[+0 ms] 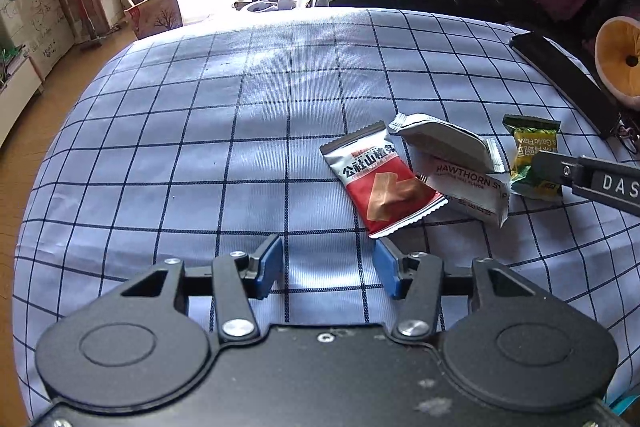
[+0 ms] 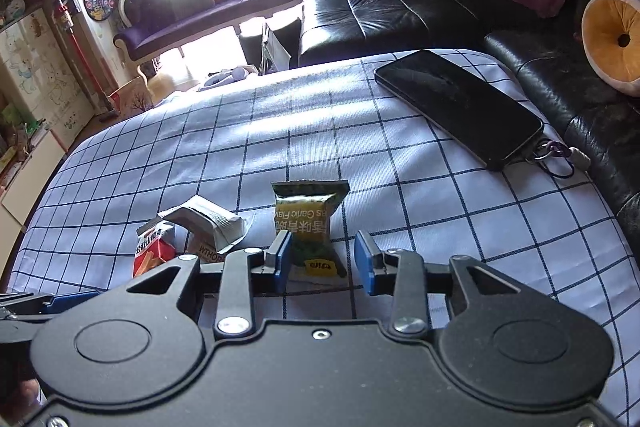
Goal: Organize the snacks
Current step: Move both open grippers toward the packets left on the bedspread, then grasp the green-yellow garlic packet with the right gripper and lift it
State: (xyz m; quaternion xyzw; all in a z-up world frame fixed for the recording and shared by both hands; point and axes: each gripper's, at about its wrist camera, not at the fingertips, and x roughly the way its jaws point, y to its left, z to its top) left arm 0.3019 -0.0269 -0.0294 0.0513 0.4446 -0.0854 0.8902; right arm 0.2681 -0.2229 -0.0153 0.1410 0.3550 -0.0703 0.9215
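Note:
A red and white hawthorn snack packet (image 1: 380, 183) lies on the checked cloth, just ahead and right of my open, empty left gripper (image 1: 328, 269). Two white hawthorn packets (image 1: 452, 147) overlap to its right. A green garlic-flavour pea packet (image 1: 534, 147) lies further right. In the right wrist view the green packet (image 2: 306, 223) sits between the blue pads of my open right gripper (image 2: 324, 259), close to the left pad (image 2: 285, 259); the pads do not squeeze it. The red packet (image 2: 154, 253) and the white packets (image 2: 208, 223) lie to its left.
A black phone (image 2: 460, 103) with a key ring lies on the cloth (image 1: 240, 147) at the far right. A black leather sofa (image 2: 400, 15) and an orange round cushion (image 2: 612, 39) stand beyond the table edge.

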